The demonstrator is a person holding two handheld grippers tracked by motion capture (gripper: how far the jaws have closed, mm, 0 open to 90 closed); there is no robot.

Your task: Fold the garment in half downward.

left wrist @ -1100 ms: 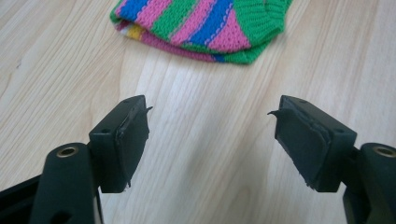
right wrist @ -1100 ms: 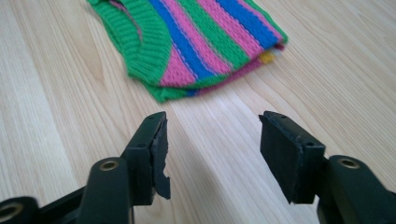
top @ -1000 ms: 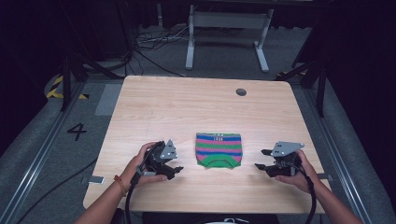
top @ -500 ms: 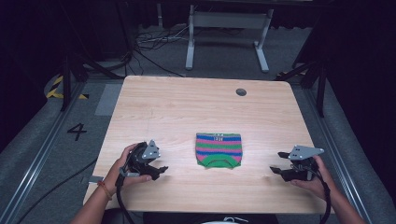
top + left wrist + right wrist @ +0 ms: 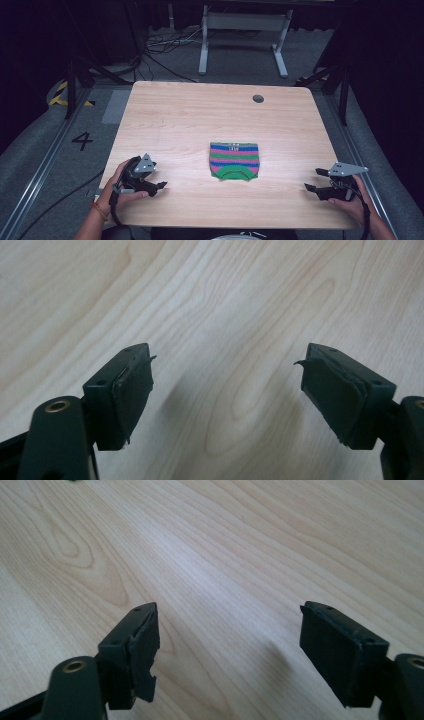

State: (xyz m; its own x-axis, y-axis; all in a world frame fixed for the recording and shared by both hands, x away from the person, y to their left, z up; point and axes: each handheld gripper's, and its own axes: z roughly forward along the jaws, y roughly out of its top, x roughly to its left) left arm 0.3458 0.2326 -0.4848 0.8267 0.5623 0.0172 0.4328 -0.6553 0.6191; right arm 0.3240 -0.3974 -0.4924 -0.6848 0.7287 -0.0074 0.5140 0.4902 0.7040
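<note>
1. The folded striped garment (image 5: 234,160) lies flat on the desk (image 5: 200,115), a little toward 5 o'clock from its centre, green collar edge facing the person, with neither pair of tongs touching it.
2. The left tongs (image 5: 159,186) now rest near the desk's 7 o'clock corner, well apart from the garment; a second ago they stood just beside its left edge.
3. The right tongs (image 5: 316,180) have likewise drawn out to the 4 o'clock edge.
4. Both stand apart with nothing between them: the left gripper view shows bare wood between the pads (image 5: 131,390), and the right tongs have just been opening over bare wood as well (image 5: 145,645).
5. Reading: with the garment folded and released, the folding appears complete and both hands are retiring.
</note>
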